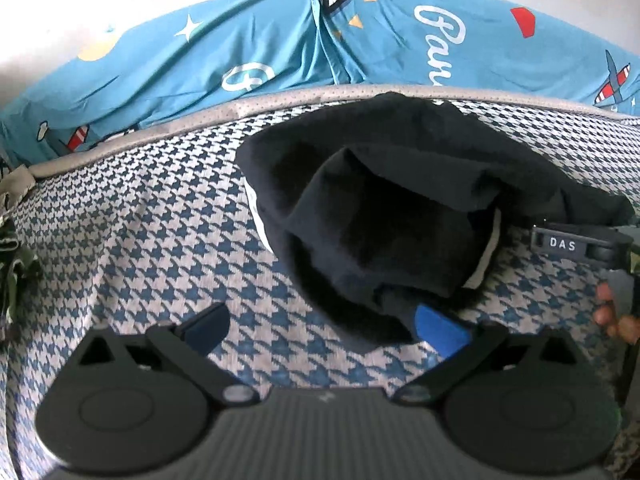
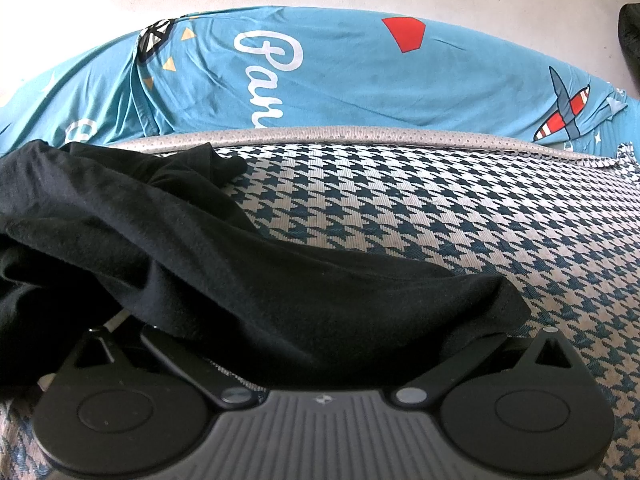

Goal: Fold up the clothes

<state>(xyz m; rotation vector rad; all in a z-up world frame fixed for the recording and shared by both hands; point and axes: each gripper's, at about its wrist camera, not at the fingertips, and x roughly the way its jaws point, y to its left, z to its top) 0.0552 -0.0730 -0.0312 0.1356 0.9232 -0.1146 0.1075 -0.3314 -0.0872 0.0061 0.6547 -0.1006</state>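
Note:
A crumpled black garment [image 1: 384,216] with a thin white trim lies on the blue-and-white houndstooth bed cover [image 1: 152,240]. In the left wrist view my left gripper [image 1: 324,328] is open, its blue pads apart, just in front of the garment's near edge; the right pad [image 1: 438,330] touches the cloth. In the right wrist view the black garment [image 2: 248,280] drapes over my right gripper [image 2: 320,354] and hides its fingertips, so its state is unclear. The right gripper's body, marked DAS [image 1: 568,245], shows at the garment's right edge in the left wrist view.
A blue printed sheet [image 1: 280,48] with planes and white lettering lies bunched behind the grey piped edge [image 1: 224,110] of the cover, also seen in the right wrist view [image 2: 360,80]. A camouflage cloth [image 1: 12,248] lies at the far left. A pale wall is behind.

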